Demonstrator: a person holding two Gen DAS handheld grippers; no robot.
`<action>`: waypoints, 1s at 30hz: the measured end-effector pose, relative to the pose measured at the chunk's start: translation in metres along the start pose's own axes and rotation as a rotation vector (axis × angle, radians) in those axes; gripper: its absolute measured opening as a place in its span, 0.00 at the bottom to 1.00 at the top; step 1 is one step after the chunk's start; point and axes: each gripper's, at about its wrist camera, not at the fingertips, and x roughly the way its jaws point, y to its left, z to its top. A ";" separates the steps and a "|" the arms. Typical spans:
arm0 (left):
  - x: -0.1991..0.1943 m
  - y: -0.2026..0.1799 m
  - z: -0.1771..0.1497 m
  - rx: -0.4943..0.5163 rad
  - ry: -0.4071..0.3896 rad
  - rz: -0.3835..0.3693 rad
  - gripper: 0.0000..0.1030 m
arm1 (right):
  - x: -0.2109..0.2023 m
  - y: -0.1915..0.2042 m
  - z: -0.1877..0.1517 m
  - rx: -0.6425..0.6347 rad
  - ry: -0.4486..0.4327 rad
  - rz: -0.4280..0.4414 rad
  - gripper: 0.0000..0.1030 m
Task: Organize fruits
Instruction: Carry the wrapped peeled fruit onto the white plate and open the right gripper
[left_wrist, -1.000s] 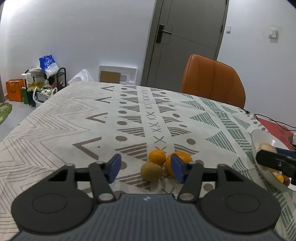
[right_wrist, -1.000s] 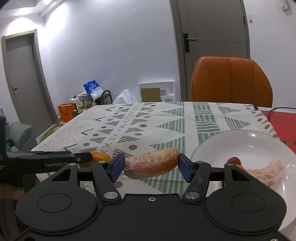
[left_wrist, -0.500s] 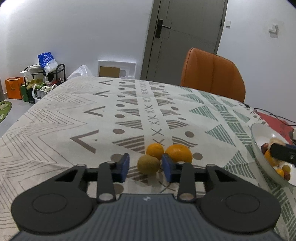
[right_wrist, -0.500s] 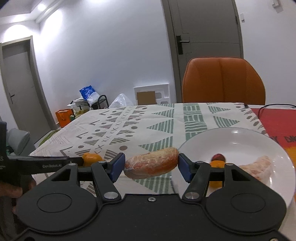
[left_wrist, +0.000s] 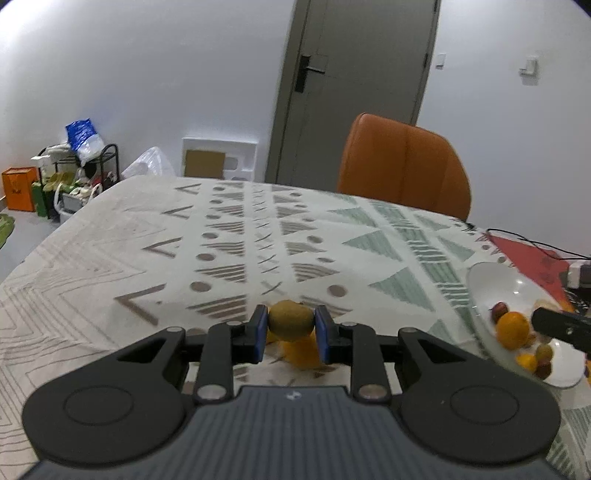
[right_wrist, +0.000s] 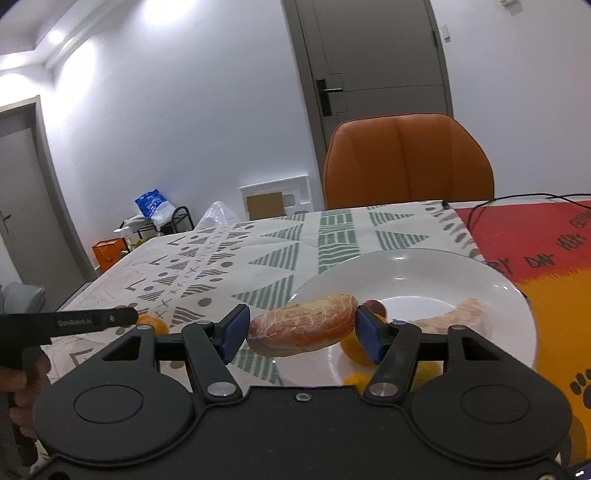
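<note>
My left gripper (left_wrist: 290, 326) is shut on a brown kiwi (left_wrist: 291, 319), held a little above the patterned tablecloth. An orange (left_wrist: 301, 354) lies on the cloth below it, partly hidden. My right gripper (right_wrist: 301, 328) is shut on a peeled pomelo segment (right_wrist: 303, 328) and holds it over the near left rim of the white plate (right_wrist: 424, 273). The plate holds another pomelo segment (right_wrist: 458, 317), a dark red fruit (right_wrist: 375, 306) and oranges. The plate (left_wrist: 487, 280) shows in the left wrist view at the right, with an orange (left_wrist: 512, 329) and small fruits.
An orange chair (right_wrist: 406, 158) stands at the table's far side. A red and orange mat (right_wrist: 546, 258) with a black cable lies right of the plate. Another orange (right_wrist: 153, 323) lies on the cloth by the left gripper's finger (right_wrist: 92, 318). Clutter stands by the far wall.
My left gripper closed on the kiwi and lifted it off the cloth. My right gripper moved right with the pomelo segment, nearer over the plate.
</note>
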 end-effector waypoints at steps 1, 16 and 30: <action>-0.001 -0.003 0.000 0.005 -0.002 -0.011 0.25 | -0.001 -0.002 0.000 0.003 -0.001 -0.003 0.58; -0.005 -0.045 0.000 0.062 -0.016 -0.086 0.25 | -0.009 -0.029 -0.006 0.012 -0.005 -0.076 0.58; -0.005 -0.089 0.000 0.116 -0.021 -0.140 0.25 | -0.012 -0.062 -0.003 0.051 -0.025 -0.101 0.58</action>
